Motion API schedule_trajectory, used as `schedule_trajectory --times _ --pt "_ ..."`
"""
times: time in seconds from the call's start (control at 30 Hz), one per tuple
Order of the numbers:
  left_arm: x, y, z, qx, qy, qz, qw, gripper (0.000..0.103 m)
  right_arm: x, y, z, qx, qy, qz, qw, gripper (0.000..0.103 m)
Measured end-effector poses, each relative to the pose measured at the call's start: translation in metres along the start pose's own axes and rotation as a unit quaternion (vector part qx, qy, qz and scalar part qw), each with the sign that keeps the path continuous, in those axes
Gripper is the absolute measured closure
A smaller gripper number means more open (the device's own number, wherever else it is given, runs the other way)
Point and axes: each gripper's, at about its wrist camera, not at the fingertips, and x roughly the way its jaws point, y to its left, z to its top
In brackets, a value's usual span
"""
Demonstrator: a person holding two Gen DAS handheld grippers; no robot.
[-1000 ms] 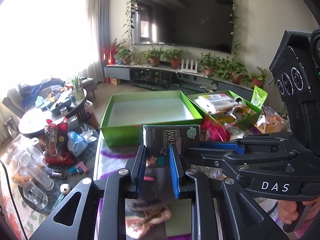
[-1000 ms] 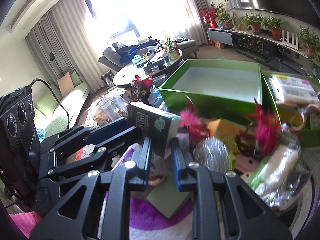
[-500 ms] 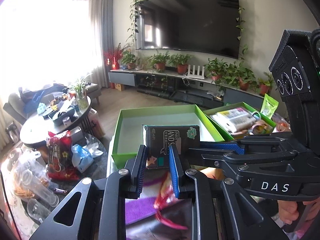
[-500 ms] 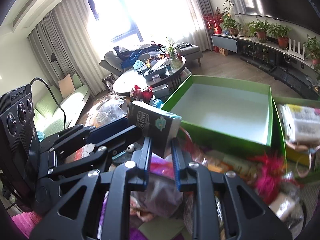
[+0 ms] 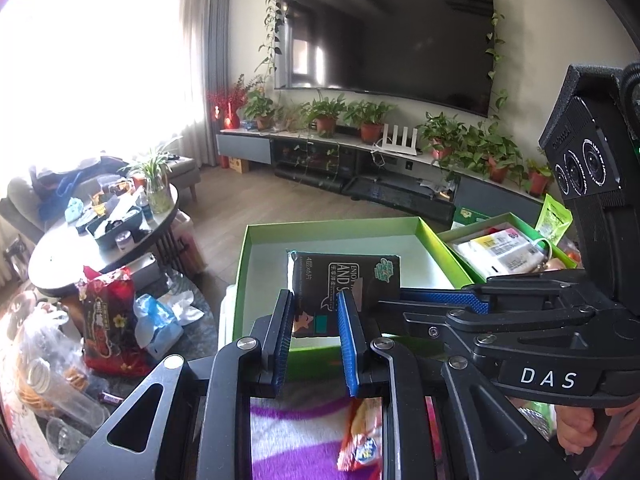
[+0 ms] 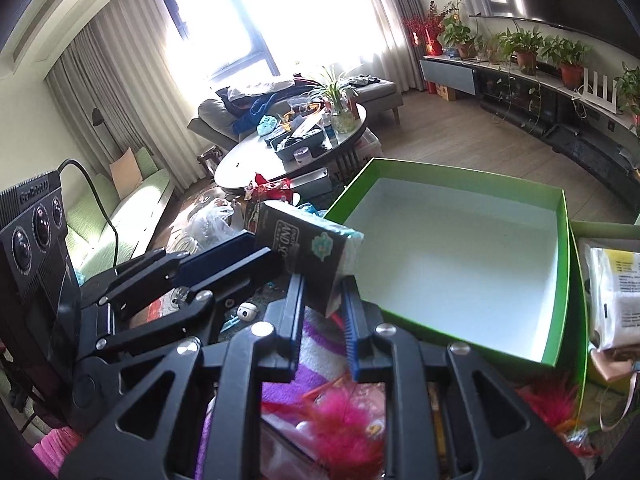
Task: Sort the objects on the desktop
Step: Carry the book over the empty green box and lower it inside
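Landmark: the empty green box (image 5: pixel 424 240) (image 6: pixel 460 264), lid off, its white floor bare; every place below is given relative to it.

Task's thing: a dark tissue pack (image 5: pixel 344 280) (image 6: pixel 308 248), held in the air just over the box's near wall, in front of its floor.

Left hand-held gripper (image 5: pixel 312 320): pinching the pack from the near side, blue pads pressed on its lower part, with the printed face turned to the camera.

Right hand-held gripper (image 6: pixel 322 300): pinching the same pack at its white end; from the left wrist view it comes in from the right, alongside the box's near wall.

Second box (image 5: pixel 516 236): a green box touching the empty one on its right, already filled with packets.

Clutter: a pink feather (image 6: pixel 344 428) and a snack wrapper (image 5: pixel 360 436) lie on the striped cloth (image 5: pixel 296 444) on the near side of the empty box.

Step in hand: judged as carrying the pack into the empty box.

How to do it well: keep both grips level and moving together so the soft pack does not twist between them; clear the near wall fully before lowering.

Release: probably best low over the white floor, one grip letting go first, so that the pack lies flat.

Risk: the pack's lower edge catching the near wall and tipping the light box.
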Motion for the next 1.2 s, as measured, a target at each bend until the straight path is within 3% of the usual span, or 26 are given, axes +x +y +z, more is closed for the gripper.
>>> schedule_trajectory --times 0.7,1.2 --pt "0.049 0.039 -0.013 -0.04 0.037 -0.005 0.9985 0.083 0.056 -0.007 0.015 0.013 0.054 -0.008 0.998 0.084" --pt "0.058 0.042 -0.019 -0.049 0.05 -0.011 0.9975 0.083 0.065 -0.009 0.013 0.024 0.078 -0.019 0.996 0.084"
